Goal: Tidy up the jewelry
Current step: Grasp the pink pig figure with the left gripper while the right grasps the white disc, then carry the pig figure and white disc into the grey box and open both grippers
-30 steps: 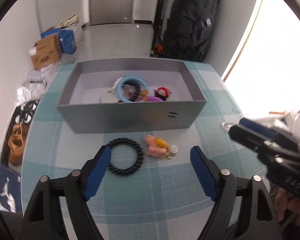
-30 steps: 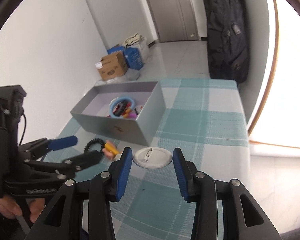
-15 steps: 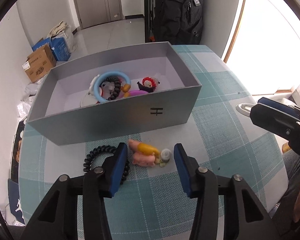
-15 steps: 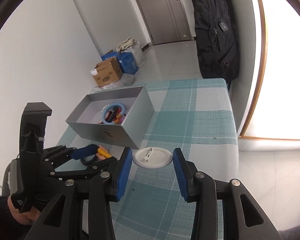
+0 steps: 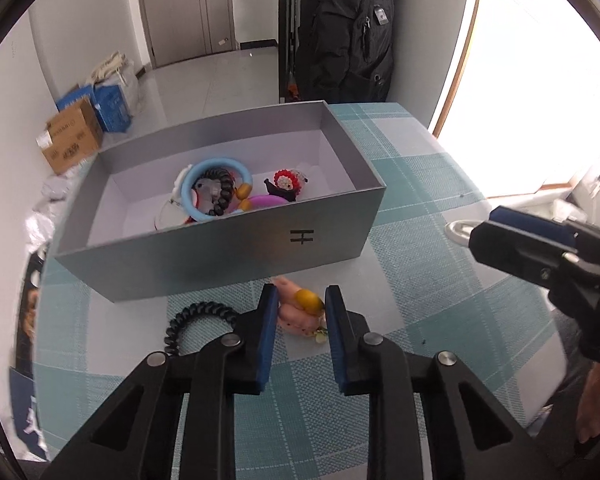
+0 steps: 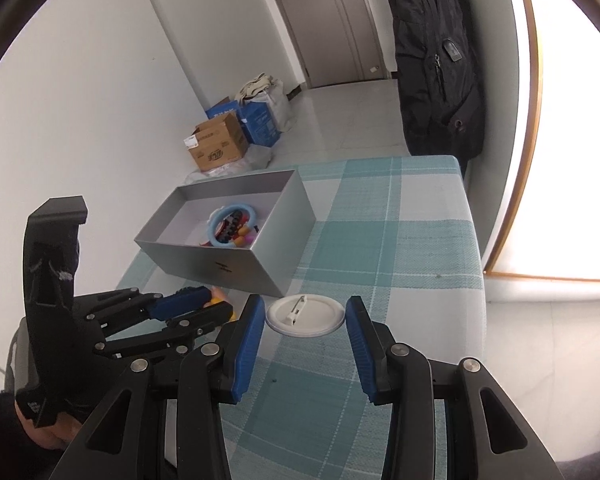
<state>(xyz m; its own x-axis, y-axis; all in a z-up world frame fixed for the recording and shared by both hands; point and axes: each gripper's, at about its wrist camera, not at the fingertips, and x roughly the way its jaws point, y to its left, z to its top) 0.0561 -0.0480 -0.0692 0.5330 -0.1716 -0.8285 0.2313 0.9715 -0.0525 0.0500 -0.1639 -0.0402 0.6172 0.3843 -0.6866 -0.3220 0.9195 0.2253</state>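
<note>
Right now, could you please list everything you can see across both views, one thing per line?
Grey box: one, open, on the table, holding trinkets.
Blue ring: one, light blue, inside the box.
Black coil band: one, on the cloth before the box.
Pink-and-yellow charm: one, between the left tool's fingers.
White badge: one, round, pin side up, ahead of the right tool.
Checked tablecloth: one, teal and white.
Cardboard carton: one, brown, on the floor.
Left tool: closing around the charm.
Right tool: open.

White-walled room, bright window at right

A teal plaid tablecloth (image 5: pixel 420 184) covers the table; pale glossy floor (image 5: pixel 220 76) runs to a grey door (image 6: pixel 336 20) at upper centre, a black backpack (image 6: pixel 436 60) hangs upper right, and cardboard boxes (image 6: pixel 220 146) sit against the left wall.
</note>
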